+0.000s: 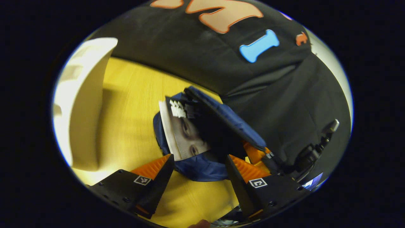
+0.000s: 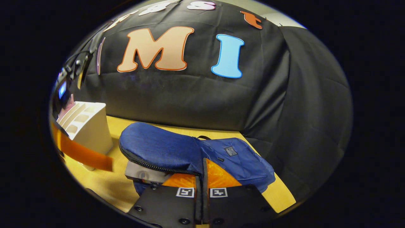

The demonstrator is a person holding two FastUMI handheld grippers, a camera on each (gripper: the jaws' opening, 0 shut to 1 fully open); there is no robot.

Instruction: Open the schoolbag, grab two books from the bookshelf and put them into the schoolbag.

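Right gripper view: right gripper (image 2: 202, 177) clamped on schoolbag (image 2: 164, 150) flap.

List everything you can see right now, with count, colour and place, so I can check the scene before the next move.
schoolbag: one, blue, lying on the table, its flap held up
book: one, pale page edges and a greyscale cover, partly inside the bag's opening
bookshelf: one, cream, on the table to the bag's left in the right gripper view
table: one, yellow wood, under everything
right gripper: one, at the bag's zip edge, fingers closed on the flap
left gripper: one, fingers apart, just short of the book and bag
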